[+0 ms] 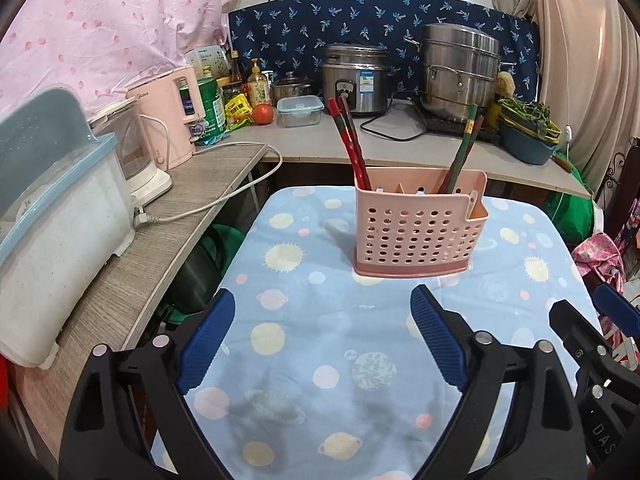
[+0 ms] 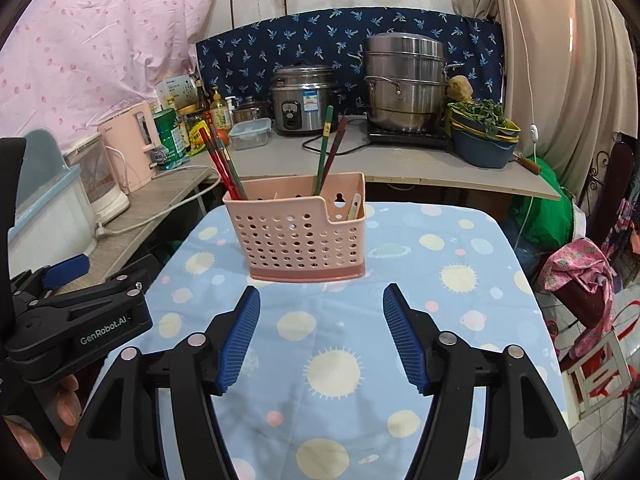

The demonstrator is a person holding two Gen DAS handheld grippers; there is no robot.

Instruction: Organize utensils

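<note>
Both grippers, left and right, hang with jaws wide and nothing between them, just short of the pink caddy on the blue cloth. Red chopsticks stand in its left end, a green pair toward the right; a pale utensil, perhaps a spoon, sits in the side pocket. Sorting looks finished; next probably calls for checking nothing remains out.

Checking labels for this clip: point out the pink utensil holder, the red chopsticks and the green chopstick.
pink utensil holder (image 1: 416, 236): left wrist view, perforated front wall.
red chopsticks (image 1: 354, 148): left wrist view, mid-shaft above the rim.
green chopstick (image 2: 323, 152): right wrist view, mid-shaft above the rim.
</note>
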